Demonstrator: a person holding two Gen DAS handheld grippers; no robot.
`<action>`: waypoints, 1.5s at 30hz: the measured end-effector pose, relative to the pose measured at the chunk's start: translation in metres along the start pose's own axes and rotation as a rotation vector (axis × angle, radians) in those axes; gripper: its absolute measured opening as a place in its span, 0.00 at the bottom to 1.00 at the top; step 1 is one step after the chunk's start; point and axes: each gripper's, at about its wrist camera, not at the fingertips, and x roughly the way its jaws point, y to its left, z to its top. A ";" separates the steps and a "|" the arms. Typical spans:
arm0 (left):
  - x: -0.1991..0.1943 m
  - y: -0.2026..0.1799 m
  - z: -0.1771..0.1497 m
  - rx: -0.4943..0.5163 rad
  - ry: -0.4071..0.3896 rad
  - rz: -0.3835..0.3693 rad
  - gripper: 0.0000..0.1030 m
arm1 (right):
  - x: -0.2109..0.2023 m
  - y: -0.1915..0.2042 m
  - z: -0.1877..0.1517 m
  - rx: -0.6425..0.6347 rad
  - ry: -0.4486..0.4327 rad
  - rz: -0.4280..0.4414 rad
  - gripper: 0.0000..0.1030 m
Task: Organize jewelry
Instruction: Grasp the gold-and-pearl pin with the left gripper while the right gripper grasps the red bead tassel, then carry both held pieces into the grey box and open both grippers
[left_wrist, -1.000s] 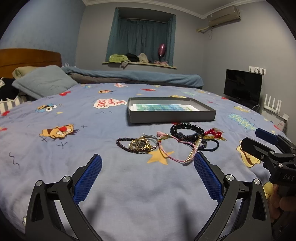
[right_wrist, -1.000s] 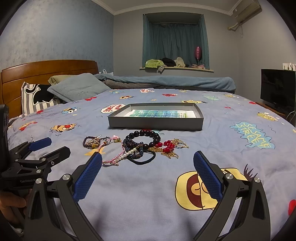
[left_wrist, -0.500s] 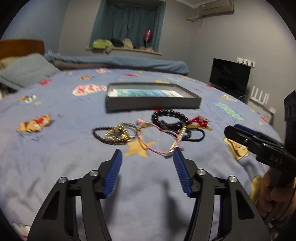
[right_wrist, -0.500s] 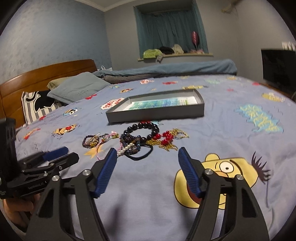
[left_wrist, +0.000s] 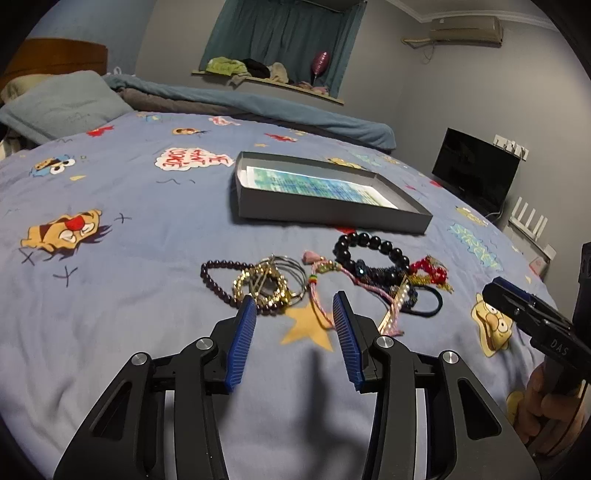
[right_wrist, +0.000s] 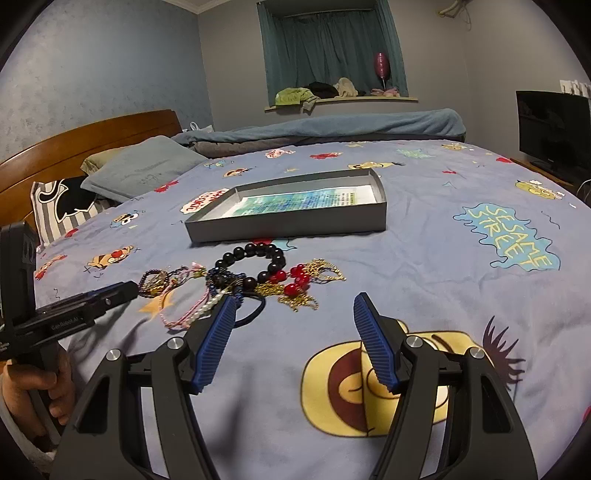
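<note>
A pile of jewelry lies on the blue bedspread: a dark bead bracelet with gold bangles (left_wrist: 258, 282), a pink cord bracelet (left_wrist: 321, 295), a black bead bracelet (left_wrist: 369, 245) and red beads (left_wrist: 428, 267). A grey shallow box (left_wrist: 325, 212) sits just behind them. My left gripper (left_wrist: 293, 306) is open and empty, its tips just short of the gold bangles and pink cord. My right gripper (right_wrist: 293, 306) is open and empty, close in front of the red beads (right_wrist: 295, 280) and black hair tie (right_wrist: 251, 310). The box also shows in the right wrist view (right_wrist: 288, 221).
Pillows (right_wrist: 140, 170) and a wooden headboard (right_wrist: 74, 144) stand at the left of the bed. A folded blue blanket (left_wrist: 258, 107) lies along the far side. A black TV (left_wrist: 474, 170) stands to the right beyond the bed edge.
Both grippers have moved forward toward the jewelry pile and their jaws have narrowed, the left one more. The jewelry and box have not moved.
</note>
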 end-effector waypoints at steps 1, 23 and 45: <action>0.002 0.001 0.003 0.003 0.003 0.001 0.44 | 0.001 -0.001 0.000 0.001 0.003 0.001 0.64; 0.042 0.022 0.020 0.008 0.092 0.001 0.16 | 0.025 -0.012 0.013 0.008 0.044 0.012 0.53; 0.007 0.037 0.033 -0.028 -0.028 -0.067 0.09 | 0.062 -0.032 0.037 0.102 0.122 0.167 0.01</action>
